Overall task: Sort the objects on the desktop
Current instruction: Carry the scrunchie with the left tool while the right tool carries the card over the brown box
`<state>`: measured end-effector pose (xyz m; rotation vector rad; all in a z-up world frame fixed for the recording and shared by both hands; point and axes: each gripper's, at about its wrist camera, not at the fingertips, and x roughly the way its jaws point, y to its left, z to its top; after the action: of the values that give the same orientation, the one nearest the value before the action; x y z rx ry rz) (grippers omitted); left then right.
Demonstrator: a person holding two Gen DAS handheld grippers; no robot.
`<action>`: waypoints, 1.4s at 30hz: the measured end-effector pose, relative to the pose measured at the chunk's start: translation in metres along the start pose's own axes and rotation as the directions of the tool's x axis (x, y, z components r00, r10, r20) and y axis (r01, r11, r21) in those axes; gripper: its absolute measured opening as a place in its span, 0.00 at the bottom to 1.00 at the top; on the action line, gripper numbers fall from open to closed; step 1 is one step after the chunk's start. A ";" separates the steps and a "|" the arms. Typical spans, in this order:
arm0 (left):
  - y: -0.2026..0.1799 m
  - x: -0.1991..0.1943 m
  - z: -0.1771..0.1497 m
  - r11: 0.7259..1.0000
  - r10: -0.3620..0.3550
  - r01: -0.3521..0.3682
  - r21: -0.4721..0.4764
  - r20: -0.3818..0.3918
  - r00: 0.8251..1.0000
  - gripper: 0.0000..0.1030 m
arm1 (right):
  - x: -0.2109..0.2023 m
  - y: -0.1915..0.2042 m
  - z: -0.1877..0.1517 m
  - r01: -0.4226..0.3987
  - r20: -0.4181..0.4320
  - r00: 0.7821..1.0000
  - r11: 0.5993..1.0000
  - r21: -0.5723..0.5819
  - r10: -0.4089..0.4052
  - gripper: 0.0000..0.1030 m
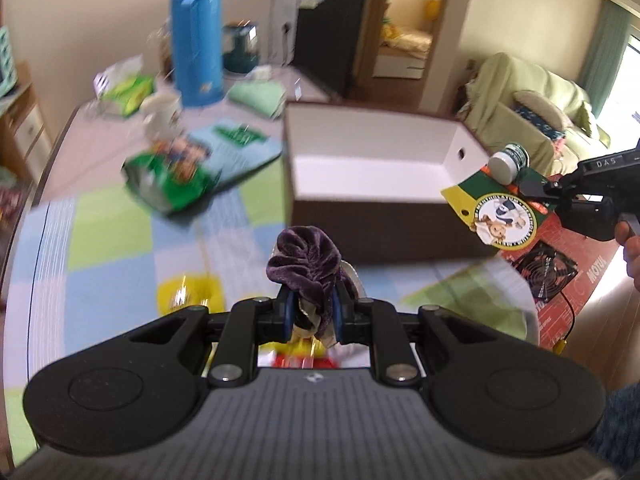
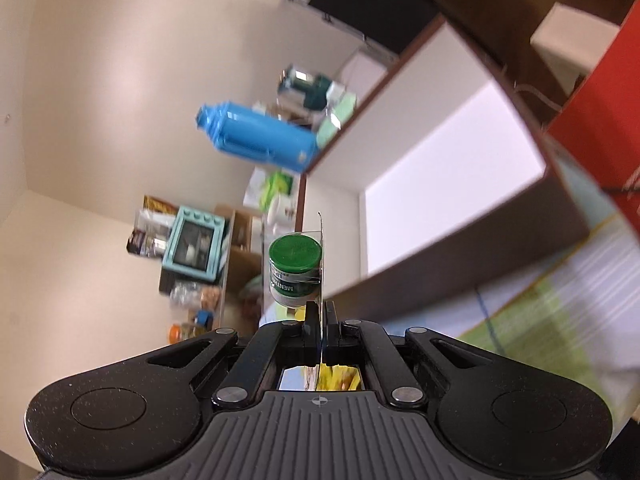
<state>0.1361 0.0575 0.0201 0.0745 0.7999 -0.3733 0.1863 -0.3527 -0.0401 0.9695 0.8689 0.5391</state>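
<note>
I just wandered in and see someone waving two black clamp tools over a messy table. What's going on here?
A person is tidying the table with a handheld gripper in each hand. The left gripper is clamped on a purple velvet scrunchie. The right gripper pinches the card of a packaged small green-lidded jar, held in the air near the open brown box. The box's white inside looks empty so far.

At lower centre of the left wrist view, the crumpled purple velvet scrunchie point(image 1: 305, 258) looks soft with a faint sheen. The matt black plastic left claw point(image 1: 313, 314) has bare metal rivets. The brown-sided cardboard box point(image 1: 384, 222) has a smooth, matt white lining. The worktop's checked cloth point(image 1: 112, 240) looks woven. In the right view, the small jar's green plastic lid point(image 2: 295, 256) shines slightly against its thin glossy backing card point(image 2: 321, 256).
</note>
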 end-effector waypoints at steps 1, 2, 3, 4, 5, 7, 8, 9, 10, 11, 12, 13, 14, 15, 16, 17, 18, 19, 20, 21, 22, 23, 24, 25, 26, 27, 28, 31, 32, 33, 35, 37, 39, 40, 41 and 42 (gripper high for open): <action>-0.004 0.002 0.007 1.000 -0.001 0.001 0.019 0.010 1.000 0.15 | -0.005 0.001 0.003 0.004 0.016 1.000 1.000 -0.004 -0.004 0.00; -0.007 0.005 0.013 0.999 -0.001 0.001 0.035 0.017 1.000 0.15 | -0.010 0.001 0.006 0.009 0.029 1.000 1.000 -0.008 -0.009 0.00; -0.010 0.007 0.020 0.999 -0.002 0.001 0.048 0.023 1.000 0.15 | -0.015 0.001 0.008 0.014 0.042 0.999 1.000 -0.011 -0.014 0.00; -0.013 0.010 0.026 0.998 -0.003 0.001 0.059 0.028 1.000 0.15 | -0.018 0.002 0.011 0.022 0.056 0.998 1.000 -0.016 -0.021 0.00; -0.016 0.013 0.031 0.998 -0.005 0.002 0.068 0.031 1.000 0.15 | -0.021 0.003 0.013 0.031 0.068 0.997 0.999 -0.022 -0.030 0.00; -0.021 0.019 0.041 0.997 -0.007 0.004 0.083 0.034 0.999 0.15 | -0.027 0.004 0.017 0.054 0.088 0.995 0.998 -0.042 -0.050 0.00; -0.024 0.022 0.045 0.996 -0.007 0.004 0.091 0.035 0.999 0.15 | -0.030 0.005 0.019 0.066 0.097 0.993 0.996 -0.052 -0.060 0.00; -0.027 0.025 0.050 0.995 -0.007 0.003 0.100 0.036 0.999 0.15 | -0.032 0.007 0.021 0.078 0.106 0.992 0.995 -0.063 -0.071 0.00; -0.029 0.029 0.053 0.995 -0.005 0.001 0.104 0.036 0.999 0.15 | -0.033 0.008 0.023 0.090 0.114 0.990 0.993 -0.074 -0.082 0.00; -0.030 0.032 0.055 0.994 -0.003 -0.001 0.107 0.035 0.999 0.15 | -0.032 0.010 0.025 0.101 0.121 0.989 0.991 -0.084 -0.090 0.00; -0.032 0.035 0.057 0.994 0.000 -0.004 0.110 0.034 0.999 0.15 | -0.033 0.012 0.027 0.110 0.127 0.987 0.989 -0.095 -0.097 0.00; -0.034 0.038 0.059 0.994 0.003 -0.006 0.113 0.033 0.999 0.15 | -0.034 0.013 0.028 0.118 0.133 0.986 0.988 -0.105 -0.103 0.00; -0.035 0.041 0.062 0.993 0.005 -0.009 0.116 0.032 0.999 0.15 | -0.035 0.013 0.030 0.124 0.136 0.985 0.986 -0.112 -0.109 0.00; -0.037 0.044 0.064 0.993 0.008 -0.011 0.119 0.032 0.999 0.15 | -0.036 0.014 0.030 0.129 0.138 0.984 0.985 -0.118 -0.112 0.00; -0.039 0.047 0.066 0.992 0.010 -0.014 0.122 0.031 0.999 0.15 | -0.037 0.014 0.031 0.131 0.139 0.984 0.984 -0.123 -0.113 0.00; -0.040 0.050 0.069 0.992 0.013 -0.016 0.125 0.030 0.999 0.15 | -0.037 0.014 0.031 0.133 0.139 0.984 0.983 -0.126 -0.115 0.00; -0.042 0.053 0.071 0.992 0.015 -0.019 0.128 0.029 0.999 0.15 | -0.037 0.014 0.031 0.136 0.138 0.983 0.983 -0.128 -0.118 0.00; -0.043 0.056 0.073 0.991 0.018 -0.021 0.131 0.028 0.999 0.15 | -0.037 0.014 0.031 0.138 0.137 0.983 0.982 -0.129 -0.120 0.00; -0.045 0.059 0.075 0.991 0.020 -0.024 0.134 0.027 0.999 0.15 | -0.037 0.013 0.032 0.140 0.136 0.983 0.981 -0.130 -0.122 0.00; -0.047 0.062 0.078 0.990 0.023 -0.026 0.137 0.026 0.999 0.15 | -0.037 0.012 0.032 0.144 0.135 0.983 0.981 -0.133 -0.126 0.00; -0.048 0.064 0.079 0.990 0.025 -0.029 0.139 0.025 0.999 0.15 | -0.036 0.011 0.032 0.147 0.133 0.983 0.980 -0.136 -0.129 0.00; -0.048 0.065 0.080 0.990 0.028 -0.031 0.141 0.024 0.999 0.15 | -0.035 0.011 0.033 0.149 0.132 0.983 0.979 -0.137 -0.131 0.00; -0.049 0.067 0.082 0.989 0.030 -0.033 0.143 0.023 0.999 0.15 | -0.033 0.011 0.035 0.152 0.131 0.982 0.979 -0.139 -0.134 0.00; -0.050 0.068 0.083 0.989 0.031 -0.034 0.145 0.022 0.999 0.15 | -0.033 0.011 0.037 0.154 0.129 0.982 0.978 -0.142 -0.136 0.00; -0.050 0.069 0.084 0.989 0.032 -0.035 0.146 0.022 0.999 0.15 | -0.032 0.011 0.038 0.158 0.130 0.982 0.977 -0.146 -0.139 0.00; -0.051 0.070 0.085 0.988 0.033 -0.036 0.147 0.021 0.999 0.15 | -0.030 0.011 0.039 0.162 0.131 0.981 0.975 -0.151 -0.143 0.00; -0.052 0.072 0.086 0.988 0.035 -0.038 0.148 0.020 0.999 0.15 | -0.029 0.012 0.040 0.166 0.131 0.981 0.974 -0.156 -0.146 0.00; -0.053 0.077 0.090 0.987 0.041 -0.043 0.153 0.019 0.999 0.15 | -0.024 0.014 0.045 0.170 0.132 0.980 0.971 -0.167 -0.149 0.00; -0.053 0.079 0.092 0.987 0.042 -0.044 0.155 0.018 0.999 0.15 | -0.023 0.014 0.046 0.172 0.132 0.980 0.970 -0.172 -0.150 0.00; -0.054 0.082 0.094 0.987 0.043 -0.045 0.156 0.017 0.999 0.15 | -0.021 0.015 0.047 0.173 0.131 0.980 0.969 -0.176 -0.151 0.00; -0.054 0.086 0.097 0.986 0.045 -0.047 0.160 0.015 0.999 0.15 | -0.017 0.017 0.050 0.176 0.129 0.980 0.967 -0.184 -0.153 0.00; -0.055 0.091 0.101 0.985 0.045 -0.047 0.164 0.015 0.999 0.15 | -0.013 0.019 0.052 0.178 0.127 0.980 0.965 -0.191 -0.156 0.00; -0.056 0.096 0.104 0.985 0.043 -0.044 0.170 0.013 0.999 0.15 | -0.010 0.019 0.054 0.180 0.125 0.980 0.964 -0.196 -0.158 0.00; -0.056 0.099 0.106 0.984 0.042 -0.043 0.172 0.012 0.999 0.15 | -0.008 0.019 0.056 0.182 0.124 0.979 0.963 -0.198 -0.160 0.00; -0.056 0.101 0.108 0.984 0.040 -0.041 0.174 0.010 0.999 0.15 | -0.006 0.019 0.057 0.185 0.123 0.979 0.962 -0.199 -0.162 0.00; -0.056 0.104 0.109 0.984 0.039 -0.039 0.176 0.008 0.999 0.15 | -0.004 0.019 0.058 0.187 0.122 0.979 0.962 -0.201 -0.165 0.00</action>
<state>0.2571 -0.0484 0.0262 0.2543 0.7581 -0.4065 0.2318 -0.3747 -0.0047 0.7116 0.7776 0.4149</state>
